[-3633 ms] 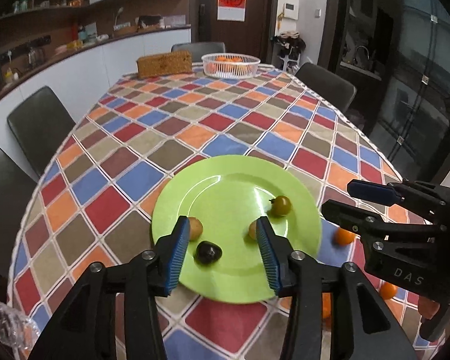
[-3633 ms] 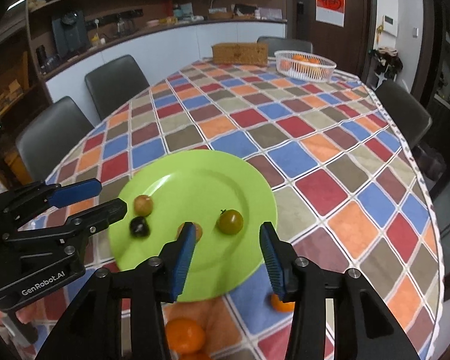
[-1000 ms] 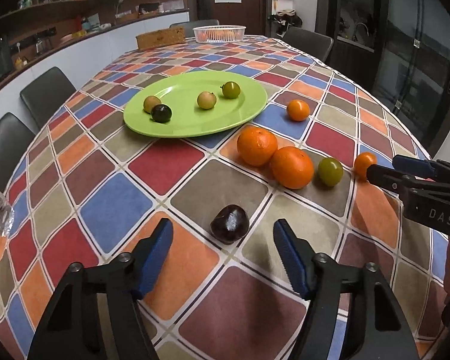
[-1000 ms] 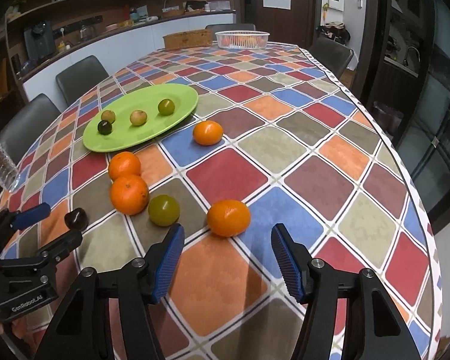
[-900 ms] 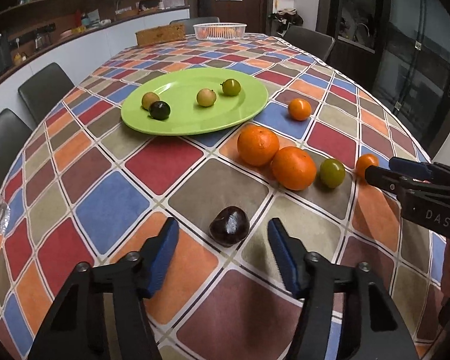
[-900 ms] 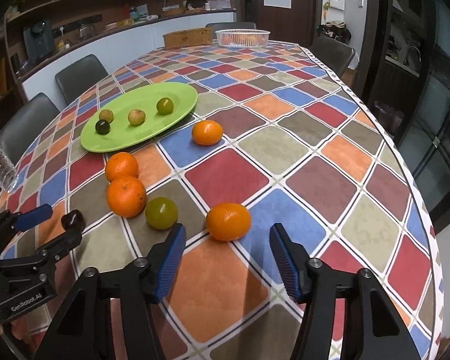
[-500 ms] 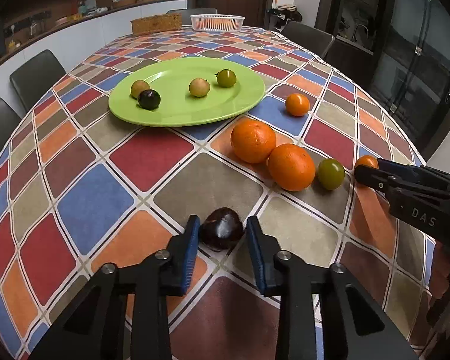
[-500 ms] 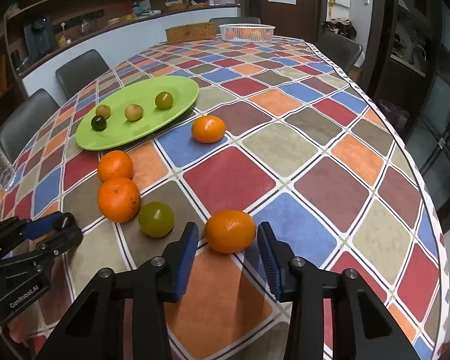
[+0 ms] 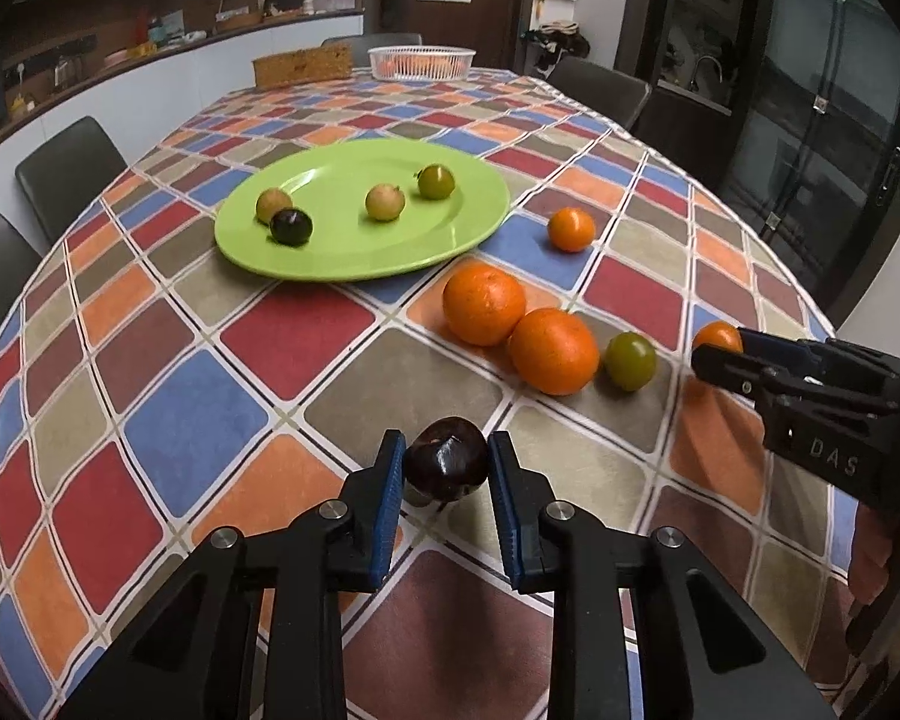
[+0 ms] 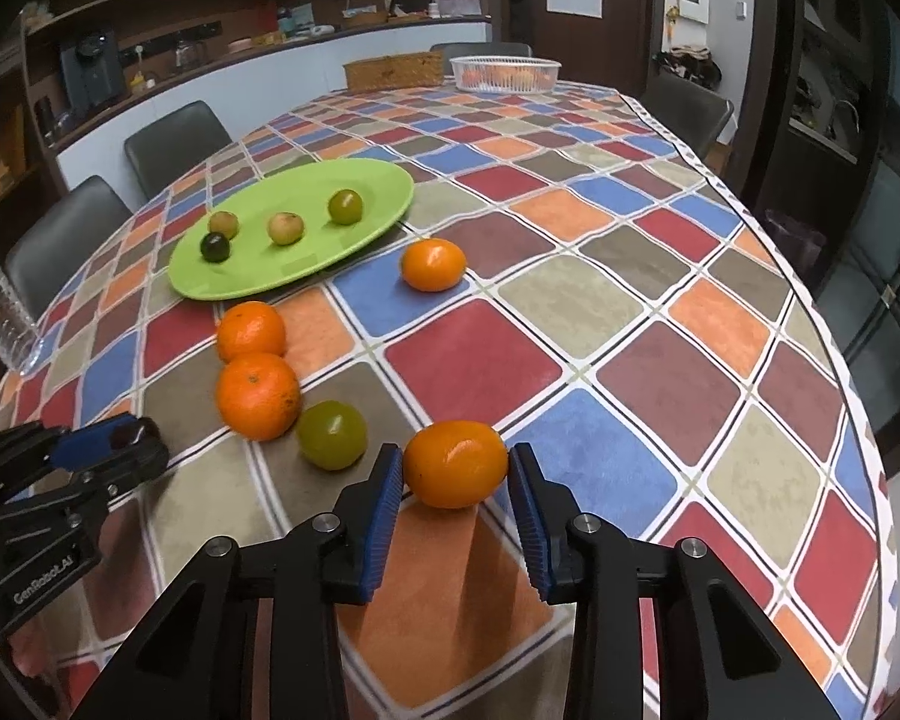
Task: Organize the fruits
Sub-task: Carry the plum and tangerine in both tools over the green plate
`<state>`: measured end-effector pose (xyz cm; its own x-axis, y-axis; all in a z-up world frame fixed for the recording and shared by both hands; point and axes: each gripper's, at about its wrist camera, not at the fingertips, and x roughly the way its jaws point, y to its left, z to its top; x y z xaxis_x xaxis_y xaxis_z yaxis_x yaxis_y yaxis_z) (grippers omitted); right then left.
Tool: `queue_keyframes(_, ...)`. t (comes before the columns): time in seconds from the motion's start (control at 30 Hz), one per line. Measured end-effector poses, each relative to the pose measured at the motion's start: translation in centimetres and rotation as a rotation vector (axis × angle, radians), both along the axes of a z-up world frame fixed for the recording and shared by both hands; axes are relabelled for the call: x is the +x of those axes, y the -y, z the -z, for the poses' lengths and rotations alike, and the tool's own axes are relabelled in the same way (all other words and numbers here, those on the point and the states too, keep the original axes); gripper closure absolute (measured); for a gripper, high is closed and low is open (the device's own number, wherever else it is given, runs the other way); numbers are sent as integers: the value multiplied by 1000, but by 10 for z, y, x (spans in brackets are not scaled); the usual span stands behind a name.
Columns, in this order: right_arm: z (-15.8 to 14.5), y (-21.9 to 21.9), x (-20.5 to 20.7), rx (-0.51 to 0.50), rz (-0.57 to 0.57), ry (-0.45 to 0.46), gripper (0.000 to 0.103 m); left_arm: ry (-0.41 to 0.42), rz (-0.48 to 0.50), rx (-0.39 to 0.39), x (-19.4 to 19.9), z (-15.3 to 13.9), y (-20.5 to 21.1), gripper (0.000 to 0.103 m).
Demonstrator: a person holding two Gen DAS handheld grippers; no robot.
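1. Left tool (image 9: 447,471) clamped on a dark plum (image 9: 447,468), low centre of the left wrist view; underside hidden, so contact with the desk (image 9: 342,390) cannot be told.
2. Right tool (image 10: 455,477) closed around a small orange (image 10: 455,463), bottom centre of the right wrist view; pad contact on the right side hard to make out.
3. Above left there: two oranges (image 10: 257,387) touching, a green fruit (image 10: 331,434) just beside.
4. Upper left: green plate (image 10: 306,264) holding four small fruits; another orange (image 10: 433,264) near its rim.
5. Far end: white basket (image 10: 504,73), contents blurred.
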<state>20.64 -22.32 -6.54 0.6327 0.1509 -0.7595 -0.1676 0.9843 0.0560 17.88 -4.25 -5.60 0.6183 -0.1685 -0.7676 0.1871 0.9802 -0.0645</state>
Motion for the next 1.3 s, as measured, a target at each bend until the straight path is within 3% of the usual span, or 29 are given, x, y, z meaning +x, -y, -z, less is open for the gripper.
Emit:
queue_keyframes(0.73, -58, -21, -24, 72, -70, 124, 66, 174, 50, -6, -18, -59, -5, 75)
queue_keyframes(1.3, -91, -63, 22, 112, -134, 190, 66, 267, 65, 1, 25, -87, -32, 75)
